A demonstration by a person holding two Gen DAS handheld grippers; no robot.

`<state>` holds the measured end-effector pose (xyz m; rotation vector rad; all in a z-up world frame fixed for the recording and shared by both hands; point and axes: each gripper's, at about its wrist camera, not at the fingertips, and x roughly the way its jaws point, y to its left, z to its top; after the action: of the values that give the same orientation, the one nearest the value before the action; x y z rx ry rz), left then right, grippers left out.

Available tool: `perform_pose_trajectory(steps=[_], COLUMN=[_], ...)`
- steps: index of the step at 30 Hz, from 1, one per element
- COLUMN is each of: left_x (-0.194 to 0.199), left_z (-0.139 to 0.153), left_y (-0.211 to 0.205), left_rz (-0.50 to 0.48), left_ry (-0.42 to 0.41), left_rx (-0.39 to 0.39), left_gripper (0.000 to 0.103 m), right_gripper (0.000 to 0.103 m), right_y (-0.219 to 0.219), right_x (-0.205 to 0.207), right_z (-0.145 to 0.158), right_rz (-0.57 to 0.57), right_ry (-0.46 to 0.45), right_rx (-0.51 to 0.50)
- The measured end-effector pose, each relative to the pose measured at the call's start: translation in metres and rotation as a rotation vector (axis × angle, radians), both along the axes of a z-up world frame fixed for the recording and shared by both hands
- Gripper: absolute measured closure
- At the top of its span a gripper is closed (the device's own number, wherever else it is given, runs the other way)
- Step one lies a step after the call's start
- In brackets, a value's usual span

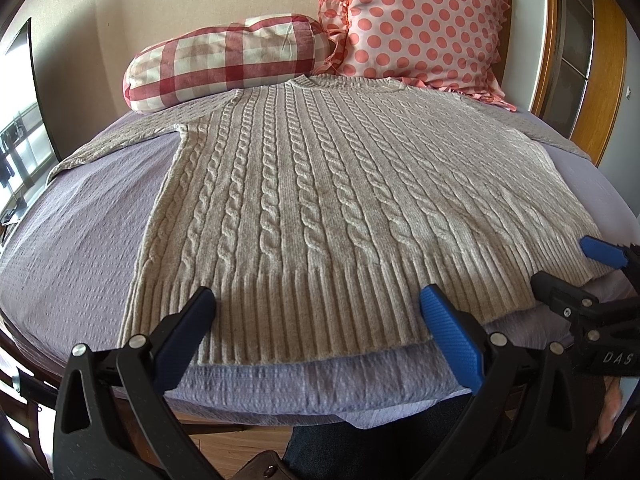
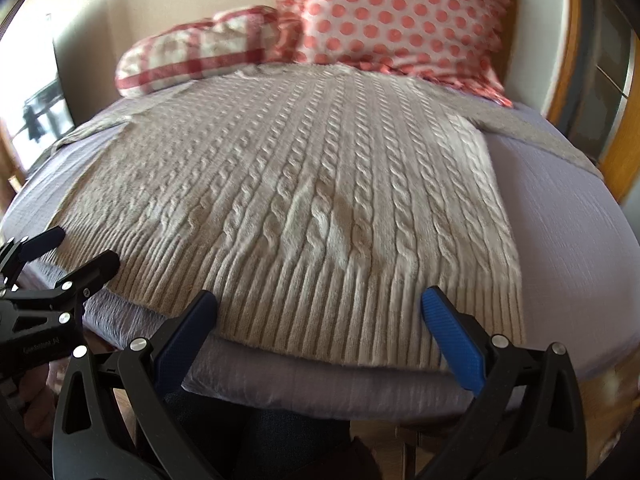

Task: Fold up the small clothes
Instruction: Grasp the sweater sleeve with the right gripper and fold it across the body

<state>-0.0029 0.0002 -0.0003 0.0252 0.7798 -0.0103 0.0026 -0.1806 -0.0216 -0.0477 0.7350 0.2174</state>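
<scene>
The sweater [image 1: 320,200] lies flat and face up on the bed [image 1: 80,248], spread wide, collar away by the pillows and ribbed hem [image 1: 304,312] towards the near edge, where both claws wait. Its long axis runs straight away from them, hem to neck, so whatever comes next starts at that hem.

The left claw [image 1: 318,308] stands spread wide, its two blue-padded fingers straddling the middle-left stretch of the hem, tips just over the ribbing, nothing held. The right claw [image 2: 320,312] is spread wide too, empty, hovering over the right half of the hem; its view is a little smeared, so I cannot say whether the tips touch the knit. Each shows at the edge of the other's view, side by side along the same edge.

Both sleeves are out: the left sleeve [image 1: 120,136] trails off to the left edge of the bed, the right sleeve [image 2: 540,136] angles away towards the wooden frame. Each claw is nearer its own side, so I judge the sleeves or side panels would be taken one apiece. The checked pillow [image 1: 224,60] and the spotted pillow [image 1: 424,20] sit just beyond the collar, touching or nearly so, which leaves little room up there.

No fold is made yet; the body lies a single layer deep, with a few soft ripples near the hem in the right view.
</scene>
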Motion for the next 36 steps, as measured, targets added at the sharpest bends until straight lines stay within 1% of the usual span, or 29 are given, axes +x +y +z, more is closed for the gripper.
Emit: perform_pose_trajectory(steps=[2,3,6,7,9,11,12,14,15,16,18,19,22,23,24,28,29,30,31,32,33,34,35,36], left_x=[-0.001,0.000,0.005,0.009,0.018,0.027,0.033,0.048,0.053,0.060,0.073,0.080,0.105,0.109,0.114,0.121,0.122,0.124,0.125,0.125,0.125,0.124,0.122,0.120], left_z=[0.002,0.004,0.022,0.029,0.045,0.057,0.063,0.072,0.074,0.077,0.079,0.080,0.077,0.076,0.075,0.073,0.073,0.072,0.071,0.070,0.070,0.069,0.069,0.069], left_y=[0.001,0.001,0.012,0.017,0.031,0.045,0.053,0.071,0.079,0.089,0.104,0.112,0.127,0.131,0.135,0.137,0.139,0.140,0.142,0.145,0.148,0.151,0.155,0.157], left_rz=[-0.011,-0.019,-0.023,-0.026,-0.022,-0.004,0.010,0.050,0.069,0.096,0.141,0.165,0.226,0.239,0.252,0.263,0.265,0.270,0.277,0.282,0.286,0.289,0.293,0.298], left_ry=[0.008,0.015,-0.016,-0.033,-0.086,-0.121,-0.135,-0.171,-0.189,-0.212,-0.230,-0.222,-0.156,-0.148,-0.144,-0.153,-0.156,-0.153,-0.147,-0.142,-0.138,-0.138,-0.142,-0.144], left_rx=[0.006,0.004,-0.018,-0.031,-0.067,-0.096,-0.113,-0.156,-0.178,-0.207,-0.255,-0.278,-0.286,-0.280,-0.270,-0.224,-0.220,-0.217,-0.221,-0.231,-0.241,-0.246,-0.247,-0.245], left_gripper=[0.002,0.002,0.002,0.002,0.002,0.002,0.002,0.002,0.002,0.002,0.002,0.002,0.002,0.002,0.002,0.002,0.002,0.002,0.002,0.002,0.002,0.002,0.002,0.002], right_gripper=[0.001,0.001,0.001,0.001,0.001,0.003,0.015,0.032,0.042,0.047,0.056,0.057,0.059,0.061,0.067,0.067,0.069,0.085,0.094,0.094,0.094,0.094,0.095,0.095], right_y=[-0.018,-0.031,-0.093,-0.122,-0.184,-0.237,-0.258,-0.312,-0.342,-0.357,-0.391,-0.409,-0.442,-0.451,-0.461,-0.482,-0.484,-0.487,-0.489,-0.488,-0.487,-0.479,-0.463,-0.451], right_x=[0.007,0.010,0.033,0.045,0.073,0.100,0.112,0.141,0.157,0.165,0.185,0.197,0.218,0.222,0.223,0.230,0.232,0.236,0.240,0.242,0.240,0.236,0.236,0.236], right_z=[0.005,0.013,0.044,0.055,0.071,0.076,0.075,0.067,0.059,0.052,0.037,0.028,0.008,0.001,-0.005,-0.009,-0.009,-0.009,-0.010,-0.013,-0.011,-0.001,0.021,0.031], right_rz=[-0.014,-0.028,-0.161,-0.220,-0.312,-0.389,-0.426,-0.554,-0.632,-0.670,-0.743,-0.794,-0.914,-0.948,-0.979,-1.021,-1.025,-1.030,-1.034,-1.032,-1.028,-1.008,-0.957,-0.930], right_ry=[0.003,-0.009,-0.074,-0.088,-0.091,-0.070,-0.062,-0.032,-0.011,-0.001,0.027,0.040,0.055,0.061,0.046,-0.001,-0.013,-0.023,-0.017,-0.011,-0.036,-0.087,-0.149,-0.172], right_rx=[0.068,0.097,0.158,0.191,0.305,0.417,0.460,0.558,0.618,0.653,0.724,0.746,0.779,0.800,0.835,0.863,0.857,0.844,0.822,0.816,0.822,0.815,0.747,0.703])
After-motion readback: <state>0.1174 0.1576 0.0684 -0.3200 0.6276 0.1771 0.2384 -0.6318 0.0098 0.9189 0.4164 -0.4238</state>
